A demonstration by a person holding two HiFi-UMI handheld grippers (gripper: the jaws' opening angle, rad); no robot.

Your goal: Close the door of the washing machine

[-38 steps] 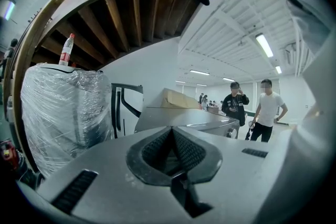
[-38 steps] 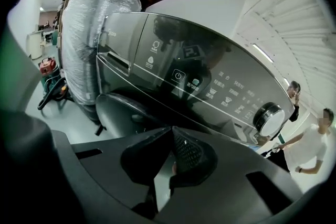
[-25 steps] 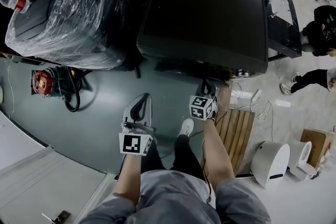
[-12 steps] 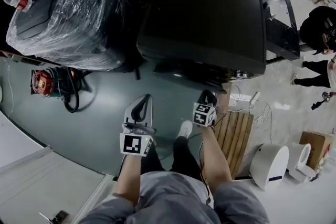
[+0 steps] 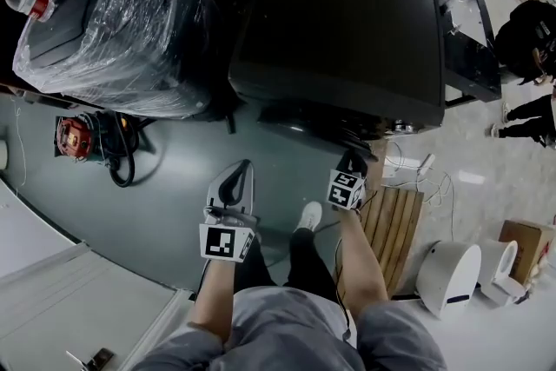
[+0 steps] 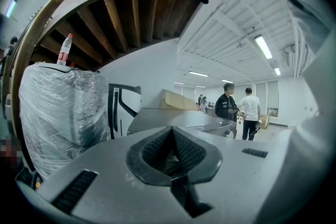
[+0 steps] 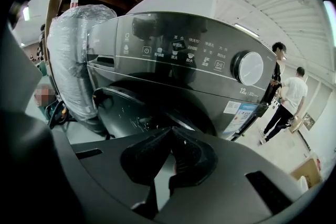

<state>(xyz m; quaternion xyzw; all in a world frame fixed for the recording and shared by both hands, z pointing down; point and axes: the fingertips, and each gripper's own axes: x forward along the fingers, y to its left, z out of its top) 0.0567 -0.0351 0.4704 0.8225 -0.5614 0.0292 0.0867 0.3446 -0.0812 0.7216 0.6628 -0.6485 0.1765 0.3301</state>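
Right tongs (image 7: 170, 132) — clenched, tips together, nothing held, low and just before the washer's front.
Left tongs (image 6: 171, 131) — clenched likewise, empty, off to the left, pointing over the washer's top.
Door (image 7: 123, 110) — round, dark, seemingly ajar and hinged at its left, standing out below the panel (image 7: 184, 57).
Washer (image 5: 339, 22) — black, on the floor, beside a wrapped appliance (image 5: 113, 22).
Method, as judged: use the shut right tongs as a blunt pusher. Meet the door near its free right edge, away from the hinge, and press straight in, steadily, until it seats flush. Left tongs not needed.
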